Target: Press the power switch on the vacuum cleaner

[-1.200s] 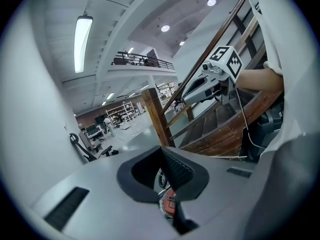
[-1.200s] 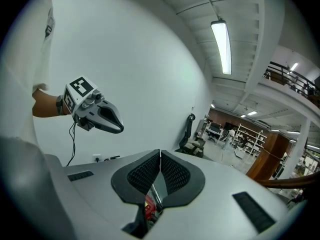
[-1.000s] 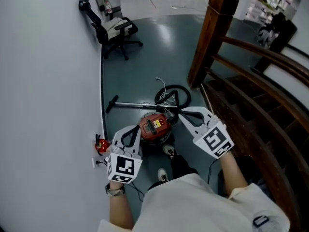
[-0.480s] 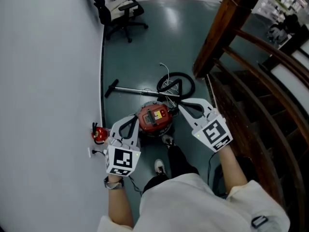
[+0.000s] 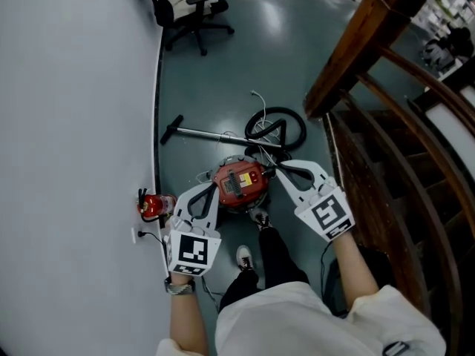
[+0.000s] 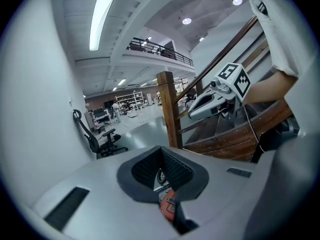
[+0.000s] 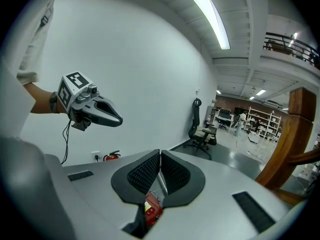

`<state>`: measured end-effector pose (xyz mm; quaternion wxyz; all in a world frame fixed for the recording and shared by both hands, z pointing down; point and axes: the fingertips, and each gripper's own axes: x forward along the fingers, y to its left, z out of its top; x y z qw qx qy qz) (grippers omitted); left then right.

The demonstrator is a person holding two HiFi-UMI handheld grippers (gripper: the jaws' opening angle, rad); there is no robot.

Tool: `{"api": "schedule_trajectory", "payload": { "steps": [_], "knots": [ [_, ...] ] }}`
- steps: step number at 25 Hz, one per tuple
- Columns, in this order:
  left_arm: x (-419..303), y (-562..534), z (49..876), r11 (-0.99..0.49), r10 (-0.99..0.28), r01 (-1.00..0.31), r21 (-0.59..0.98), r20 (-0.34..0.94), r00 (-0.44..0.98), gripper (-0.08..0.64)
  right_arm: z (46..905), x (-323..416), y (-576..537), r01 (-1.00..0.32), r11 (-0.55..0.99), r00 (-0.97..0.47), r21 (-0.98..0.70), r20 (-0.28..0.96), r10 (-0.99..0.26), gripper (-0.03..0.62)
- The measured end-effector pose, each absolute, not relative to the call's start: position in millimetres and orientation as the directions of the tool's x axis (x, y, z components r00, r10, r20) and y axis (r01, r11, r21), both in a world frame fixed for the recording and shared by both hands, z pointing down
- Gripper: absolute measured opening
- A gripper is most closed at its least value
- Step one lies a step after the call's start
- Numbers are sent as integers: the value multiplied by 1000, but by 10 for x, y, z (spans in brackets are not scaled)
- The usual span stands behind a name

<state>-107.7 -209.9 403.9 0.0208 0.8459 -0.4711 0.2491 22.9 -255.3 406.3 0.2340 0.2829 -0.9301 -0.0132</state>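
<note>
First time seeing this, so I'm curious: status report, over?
Left gripper, right gripper: jaws shut, empty. Red vacuum cleaner on floor below, between them. Hose and wand lie beyond it; path looks clear.

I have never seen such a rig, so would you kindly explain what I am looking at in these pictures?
There is no robot: a person holds a two-jaw tool in each hand, the left gripper and the right gripper; the patterned cubes are parts of them. The head view comes from a camera on the person's head, looking down. The other two come from a camera riding on each gripper, looking along its jaws. On the floor lies a red vacuum cleaner with its wand and coiled hose; an office chair stands beyond, a wooden staircase at the right. Both grippers' jaws are together and hold nothing.
</note>
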Motion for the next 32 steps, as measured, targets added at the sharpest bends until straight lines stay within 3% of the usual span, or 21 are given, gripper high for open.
{"api": "schedule_trajectory", "payload": {
  "steps": [32],
  "knots": [
    [-1187,-2317,5624,-481,-716,-877,9,574,398,0,6046,-22,-2999,-494,870,-699,-18,603,-384,32]
  ]
}}
